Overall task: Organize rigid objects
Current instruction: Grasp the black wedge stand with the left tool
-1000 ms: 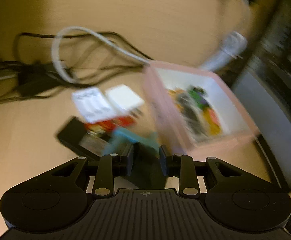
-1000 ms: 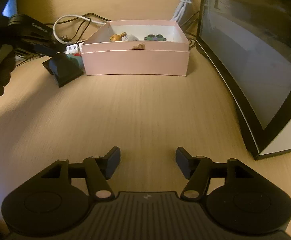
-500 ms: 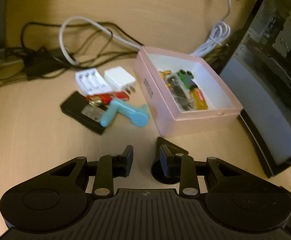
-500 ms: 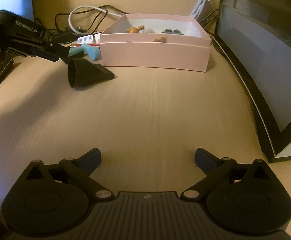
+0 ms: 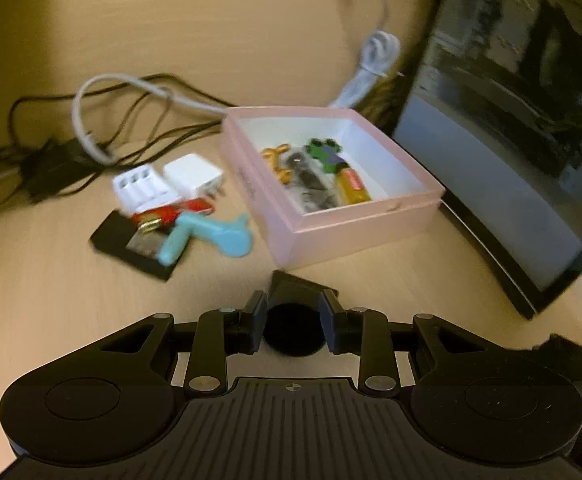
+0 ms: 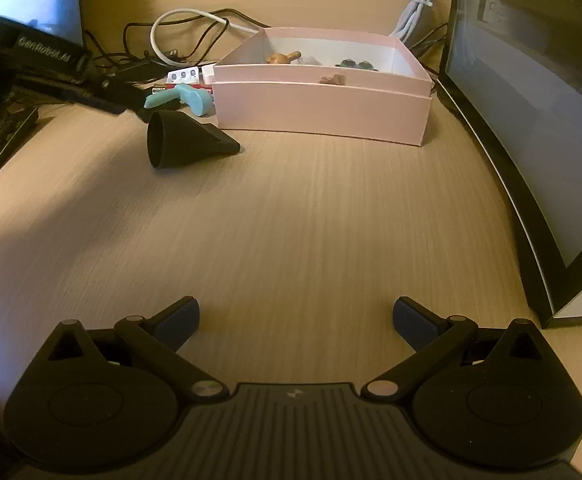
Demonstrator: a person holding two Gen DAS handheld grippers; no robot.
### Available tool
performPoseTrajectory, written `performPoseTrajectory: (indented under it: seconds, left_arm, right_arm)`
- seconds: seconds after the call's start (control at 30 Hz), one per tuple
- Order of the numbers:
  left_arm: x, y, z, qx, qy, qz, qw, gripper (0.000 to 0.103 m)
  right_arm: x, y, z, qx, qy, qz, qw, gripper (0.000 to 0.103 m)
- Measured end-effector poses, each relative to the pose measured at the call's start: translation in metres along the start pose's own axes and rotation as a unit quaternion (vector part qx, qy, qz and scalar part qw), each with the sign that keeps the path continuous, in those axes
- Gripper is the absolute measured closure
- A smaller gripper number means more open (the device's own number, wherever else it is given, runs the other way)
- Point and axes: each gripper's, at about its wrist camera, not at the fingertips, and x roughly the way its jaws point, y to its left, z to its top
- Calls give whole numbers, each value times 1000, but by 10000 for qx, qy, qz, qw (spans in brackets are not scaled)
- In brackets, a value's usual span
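Observation:
A black funnel-shaped piece (image 6: 187,142) lies on its side on the desk in front of a pink box (image 6: 323,108). In the left wrist view the piece (image 5: 295,316) shows between and below my left gripper (image 5: 293,320), whose fingers are apart and not touching it. The pink box (image 5: 355,228) holds several small objects. Left of it lie a light blue tool (image 5: 207,232), a red item (image 5: 175,212), a black flat item (image 5: 131,248), a white charger (image 5: 193,174) and a white battery holder (image 5: 139,188). My right gripper (image 6: 295,320) is wide open and empty over bare desk.
A monitor (image 6: 531,120) stands along the right. Tangled black and white cables (image 5: 123,120) lie behind the loose items. A coiled white cable (image 6: 419,0) sits behind the box. The left gripper's body (image 6: 31,64) shows at the right wrist view's left edge.
My left gripper let go of the black funnel piece, which now lies on the desk, and pulled back and up. Its fingers opened wider. My right gripper opened wide.

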Motion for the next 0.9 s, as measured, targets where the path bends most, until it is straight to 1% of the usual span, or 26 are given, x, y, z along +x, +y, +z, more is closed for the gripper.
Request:
performPoseTrajectory:
  seconds: [0.07,0.17,0.23,0.27,0.33,0.4,0.47,0.57,0.63,0.7,0.77,0.9]
  left_arm:
    - [8,-10,3,385,66,156,9991,71]
    - [22,-25,4,949,92,425,9945,71]
    - [33,-33,4,1200,179,462,9915,71]
    - [39,-35,4,1269,271,439,9906,69]
    - [49,-38,4,1425,383,445,9881,60]
    - [59,-35,8,1422,551,450,9873,54]
    - [67,-29,11,1293,691,394,9884,51]
    - [74,-25,16,1267,738,368,9885,48]
    - [80,-22,19,1228,871,322,9881,44]
    - [87,-19,20,1181,1013,303,9873,43]
    - [92,-18,19,1132,1068,312,9873,43]
    - [92,-16,18,1015,989,305,9894,43]
  right_arm:
    - [0,0,-1,-10,-26,4,10000,0]
    - [-1,0,-2,-17,-67,1,10000,0]
    - [-2,0,-3,-32,-82,11,10000,0]
    - [-2,0,-4,-43,-87,20,10000,0]
    - [-3,0,-5,-60,-105,34,9999,0]
    - [-3,0,-6,-64,-130,42,9999,0]
    - [-4,1,-7,-40,-161,22,9999,0]
    - [-4,3,-8,-1,-178,-10,9998,0]
    - [-4,3,-8,11,-179,-19,9998,0]
    - [-5,3,-9,2,-194,-21,9998,0]
    - [-6,3,-10,-60,-190,18,9998,0]
    - [-6,0,-10,-183,-194,127,9996,0]
